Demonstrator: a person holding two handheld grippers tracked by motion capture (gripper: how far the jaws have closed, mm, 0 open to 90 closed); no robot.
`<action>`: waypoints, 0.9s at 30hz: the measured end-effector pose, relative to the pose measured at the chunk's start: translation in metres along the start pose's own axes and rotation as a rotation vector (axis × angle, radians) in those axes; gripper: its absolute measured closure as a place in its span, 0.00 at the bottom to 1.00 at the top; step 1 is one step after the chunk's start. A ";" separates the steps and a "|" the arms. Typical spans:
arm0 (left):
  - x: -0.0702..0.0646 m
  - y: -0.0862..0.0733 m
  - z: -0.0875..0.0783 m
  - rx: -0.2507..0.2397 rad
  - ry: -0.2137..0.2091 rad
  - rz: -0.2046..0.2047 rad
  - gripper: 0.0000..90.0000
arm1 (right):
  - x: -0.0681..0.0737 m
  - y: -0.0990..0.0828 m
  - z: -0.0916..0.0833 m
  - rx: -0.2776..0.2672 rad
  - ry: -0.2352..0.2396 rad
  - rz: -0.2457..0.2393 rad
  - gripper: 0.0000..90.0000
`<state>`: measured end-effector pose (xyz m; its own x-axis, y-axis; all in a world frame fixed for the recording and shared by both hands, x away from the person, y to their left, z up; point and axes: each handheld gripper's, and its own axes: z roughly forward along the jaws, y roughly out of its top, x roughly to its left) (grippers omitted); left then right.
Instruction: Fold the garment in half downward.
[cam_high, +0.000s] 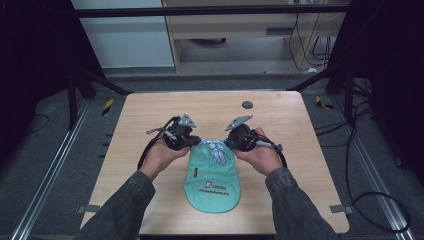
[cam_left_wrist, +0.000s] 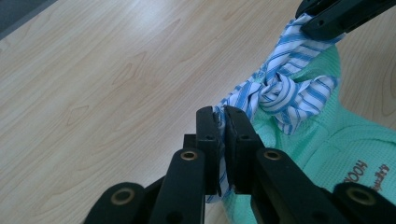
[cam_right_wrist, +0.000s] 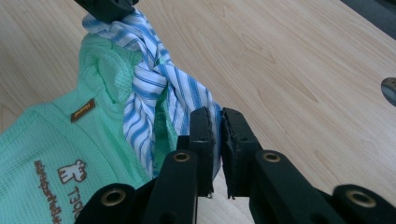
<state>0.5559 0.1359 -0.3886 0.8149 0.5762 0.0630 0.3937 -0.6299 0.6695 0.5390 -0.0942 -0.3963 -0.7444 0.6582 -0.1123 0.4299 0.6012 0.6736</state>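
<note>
A mint-green cloth bag (cam_high: 212, 182) lies flat on the wooden surface (cam_high: 150, 115), near the middle and towards the near edge. At its far end a blue-and-white striped tie (cam_high: 214, 149) is knotted. The left gripper (cam_high: 194, 143) holds the left end of this tie, and the right gripper (cam_high: 229, 143) holds the right end — both sets of fingers are closed narrow on the striped cloth.

The high view shows the free room: the far half of the surface is bare except for a small dark round disc (cam_high: 247, 104) near the far edge, and wide strips stay open at the left and right of the bag. The rounded near end of the bag is close to the near edge.

The left gripper view shows the knot (cam_left_wrist: 275, 93) clearly, with the striped tie (cam_left_wrist: 289, 51) running up to the other fingers. The right gripper view shows a small brown label (cam_right_wrist: 83, 110) and a printed figure (cam_right_wrist: 72, 173) on the bag (cam_right_wrist: 42, 140) — details too small to read from above.
</note>
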 end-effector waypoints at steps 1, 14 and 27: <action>0.000 0.001 0.000 0.002 0.001 0.002 0.95 | -0.001 0.001 -0.001 0.001 -0.002 -0.003 0.92; 0.002 0.001 0.001 -0.009 0.008 0.005 0.95 | -0.006 0.004 -0.002 0.012 -0.024 -0.024 0.95; -0.004 -0.001 0.004 -0.005 0.005 0.028 0.95 | -0.003 -0.001 0.006 0.024 -0.022 -0.026 0.94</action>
<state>0.5536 0.1322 -0.3922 0.8235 0.5608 0.0856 0.3685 -0.6434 0.6710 0.5438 -0.0938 -0.4006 -0.7442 0.6519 -0.1456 0.4232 0.6288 0.6524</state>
